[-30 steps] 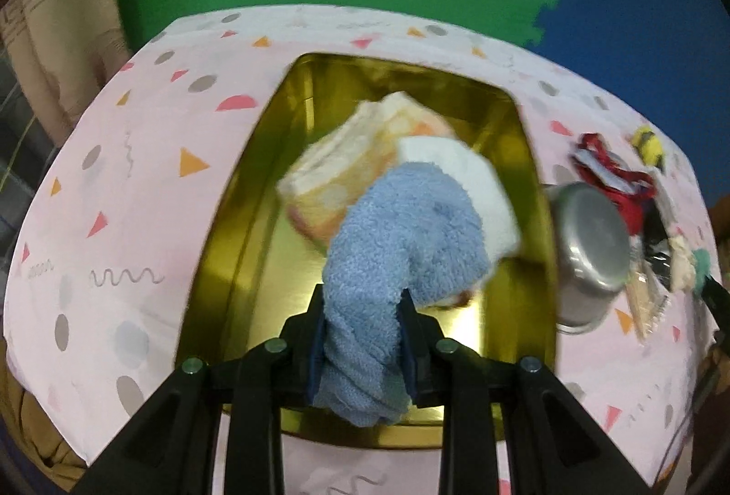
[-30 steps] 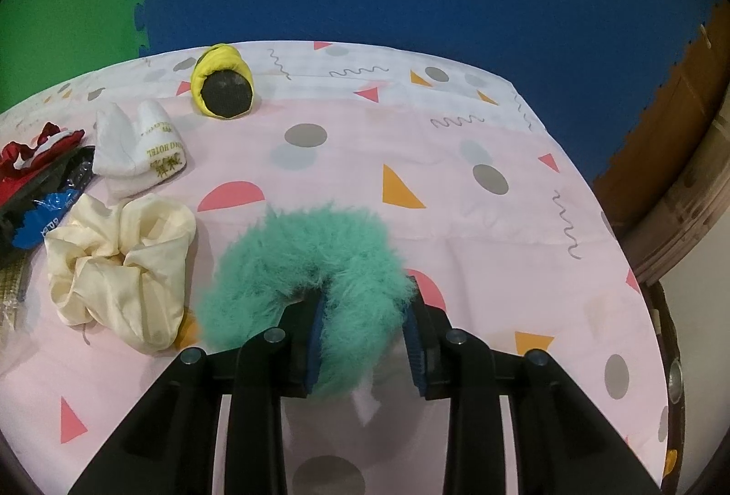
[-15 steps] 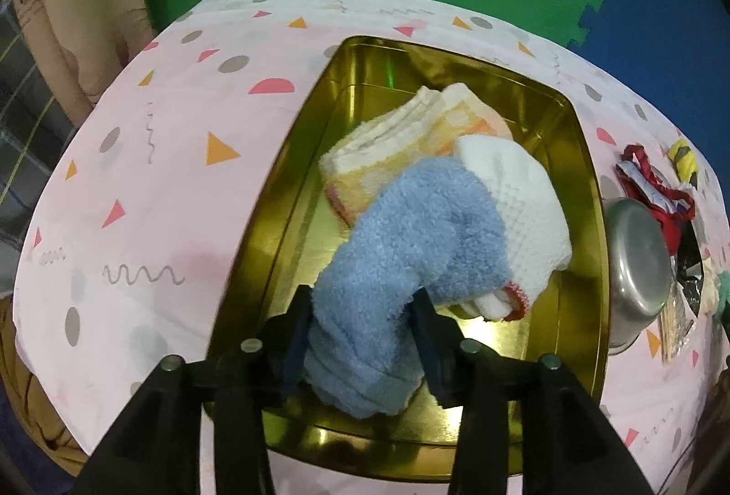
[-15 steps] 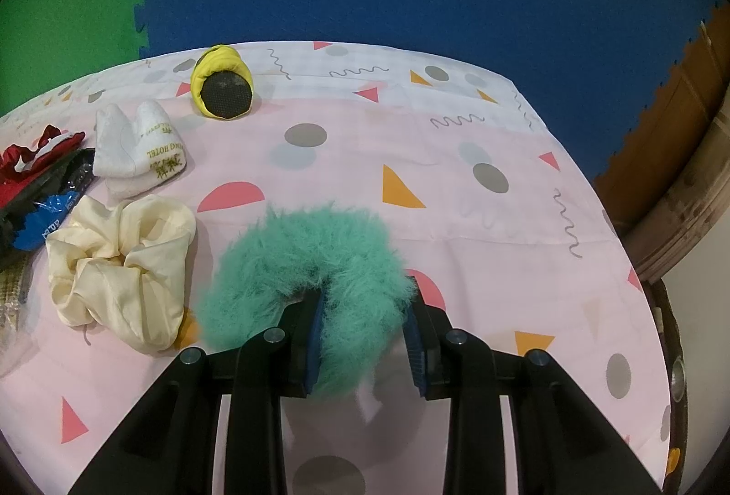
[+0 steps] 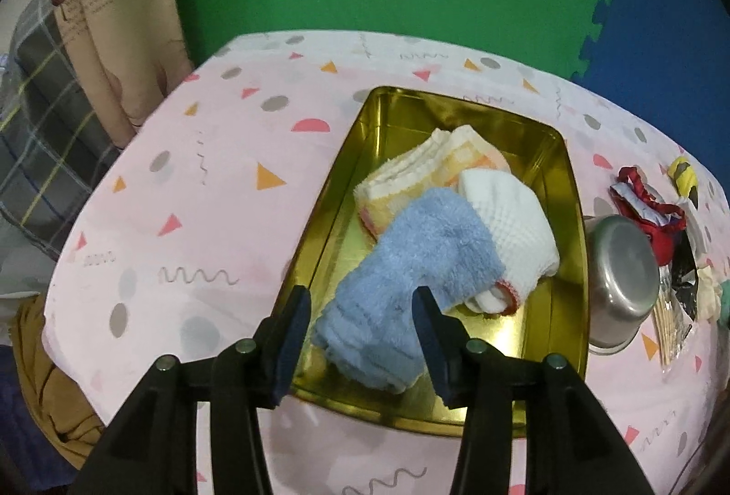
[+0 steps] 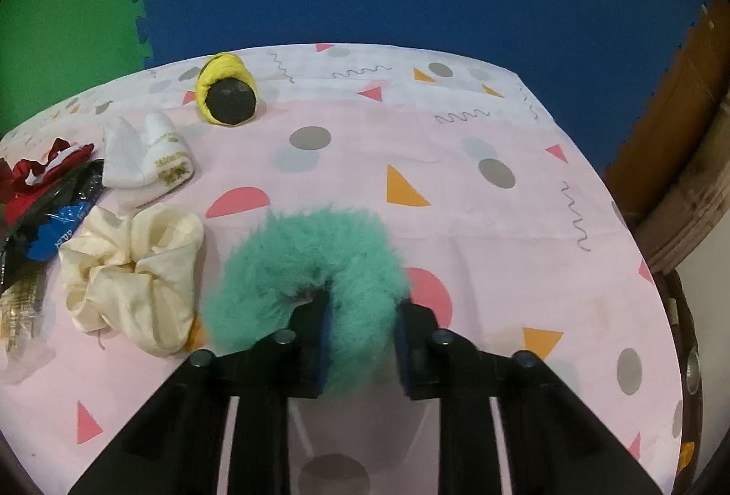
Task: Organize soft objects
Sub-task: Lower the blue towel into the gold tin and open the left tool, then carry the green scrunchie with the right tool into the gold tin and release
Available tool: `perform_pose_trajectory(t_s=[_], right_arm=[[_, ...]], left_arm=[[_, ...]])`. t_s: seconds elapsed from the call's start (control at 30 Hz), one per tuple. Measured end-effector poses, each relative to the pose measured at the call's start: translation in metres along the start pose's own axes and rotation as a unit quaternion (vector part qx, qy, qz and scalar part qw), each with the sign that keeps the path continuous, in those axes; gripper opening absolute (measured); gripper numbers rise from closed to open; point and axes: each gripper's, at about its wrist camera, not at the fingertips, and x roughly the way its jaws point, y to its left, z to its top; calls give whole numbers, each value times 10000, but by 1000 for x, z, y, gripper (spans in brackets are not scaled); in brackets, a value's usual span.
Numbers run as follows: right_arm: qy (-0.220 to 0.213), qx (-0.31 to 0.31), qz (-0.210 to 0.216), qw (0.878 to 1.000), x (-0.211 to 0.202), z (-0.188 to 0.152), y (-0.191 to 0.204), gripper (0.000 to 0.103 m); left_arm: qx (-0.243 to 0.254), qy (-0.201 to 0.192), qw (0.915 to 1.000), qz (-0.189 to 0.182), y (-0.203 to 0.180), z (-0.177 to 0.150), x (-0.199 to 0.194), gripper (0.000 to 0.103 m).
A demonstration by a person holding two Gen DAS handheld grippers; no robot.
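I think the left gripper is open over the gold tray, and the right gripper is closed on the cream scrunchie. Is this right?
One part is wrong. The right wrist view shows the right gripper closed on the fluffy green scrunchie, not on the cream scrunchie, which lies untouched beside it. The rest holds: the left gripper is open over the gold tray.

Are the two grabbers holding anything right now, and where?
The right gripper pinches the fuzzy green scrunchie across its near side. The left gripper is open around the blue towel, which lies in the gold tray.
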Motion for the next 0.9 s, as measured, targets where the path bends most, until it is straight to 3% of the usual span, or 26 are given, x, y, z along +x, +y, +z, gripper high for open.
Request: perform_pose_trajectory(t_s=[0.4,0.53,0.7,0.9], right_arm=[[-140,10,233,9996,-39,14,19,14],[-269,21,634,9976,-60,29,38,14],[-382,-430,1308,9897,-85,44,102,14],[-260,-1225,2243,9664,-105,43,208,14]], left_arm=[[-75,-82,9997,-221,-3,-11,-14,47],[-113,-163,9996,-185,0,-11,-18,47],[-128,-221,9996,-151,5,-9,-22,47],[-234,-247,9993,-164,19,-7,-31,47]])
